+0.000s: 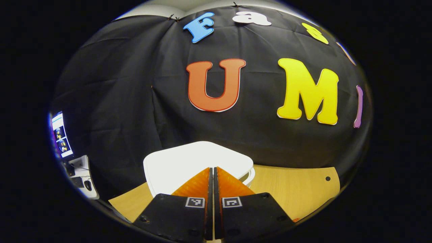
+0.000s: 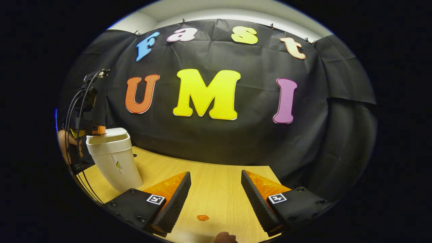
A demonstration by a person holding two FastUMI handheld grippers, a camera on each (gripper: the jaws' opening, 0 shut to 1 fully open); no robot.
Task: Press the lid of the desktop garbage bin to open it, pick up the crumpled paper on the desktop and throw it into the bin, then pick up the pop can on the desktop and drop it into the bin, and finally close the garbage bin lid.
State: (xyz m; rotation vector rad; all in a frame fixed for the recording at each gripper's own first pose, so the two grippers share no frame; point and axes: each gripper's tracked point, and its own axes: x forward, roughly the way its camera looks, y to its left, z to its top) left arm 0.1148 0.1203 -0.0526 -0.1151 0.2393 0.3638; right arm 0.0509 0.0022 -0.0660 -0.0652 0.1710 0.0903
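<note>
Surface (image 2: 216,189) of pale wood is carrying the garbage bin (image 2: 113,158), which is standing upright near its left end in the right gripper view, close to the black cloth wall. The bin's long axis is running vertically, with its body narrowing toward the base and its lid (image 1: 189,162) facing up; the lid is looking closed and flat, so I am judging the opening press as either under way or not yet done.

In the left gripper view the left claw (image 1: 213,175) is sitting directly over the near part of the lid, its two fingers clenched together on nothing, tips pointing forward across the lid toward the wall. In the right gripper view that same claw is appearing at the bin's top rim, so the left hand is plainly the nearer one, and the press is calling for a downward push along the bin's vertical axis.

The right claw (image 2: 216,199) is hovering released, fingers spread wide, well to the right of the bin over bare wood. A small orange scrap (image 2: 203,217) is lying between its fingers.
</note>
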